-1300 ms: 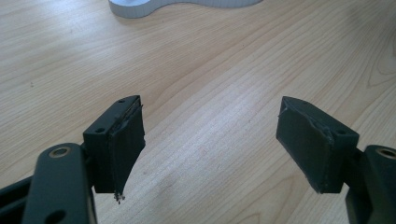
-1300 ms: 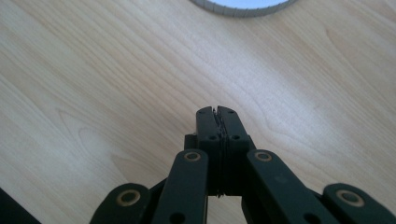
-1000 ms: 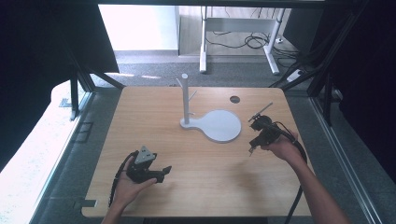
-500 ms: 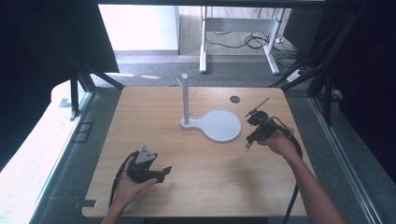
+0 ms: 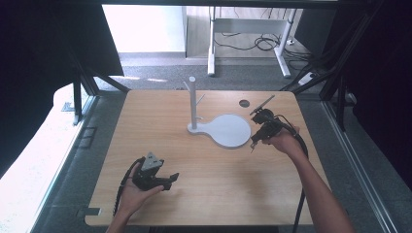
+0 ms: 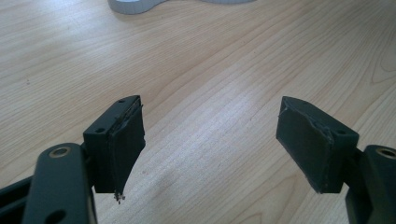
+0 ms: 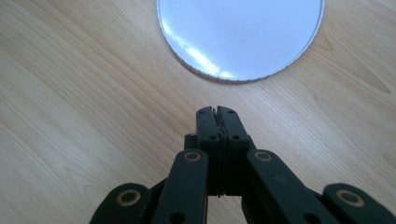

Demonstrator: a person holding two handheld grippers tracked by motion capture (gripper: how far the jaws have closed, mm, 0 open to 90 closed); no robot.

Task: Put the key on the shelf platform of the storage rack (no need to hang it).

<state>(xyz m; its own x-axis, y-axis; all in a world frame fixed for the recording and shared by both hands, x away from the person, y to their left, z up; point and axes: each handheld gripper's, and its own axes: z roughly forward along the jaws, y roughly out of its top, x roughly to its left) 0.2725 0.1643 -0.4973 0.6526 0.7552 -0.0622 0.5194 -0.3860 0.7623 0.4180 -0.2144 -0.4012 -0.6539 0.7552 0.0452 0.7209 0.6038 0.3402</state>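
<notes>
White round-based stand (image 5: 228, 130), a flat disc with a thin upright post (image 5: 193, 102) bearing short pegs at its far-left edge, sits on the light wooden table (image 5: 209, 189) at centre-right, its near-right rim just beside the right claw (image 5: 253, 141). That claw, held in the person's right hand (image 5: 282, 141), points down at the wood with its black jaws pressed together on nothing, the disc's ribbed edge (image 7: 233, 77) lying just ahead of its tips in the right gripper view. The left claw (image 5: 171, 178) rests low on the table near the front edge, well apart from the stand, jaws spread wide over bare wood, its pads (image 6: 126, 140) gripping nothing. If the disc is the target, the step likely calls for spreading the right jaws before closing in, since shut tips can only nudge the rim. A low, level approach to the thin edge seems wise, because a push from the side could slide the stand or tip its post.
</notes>
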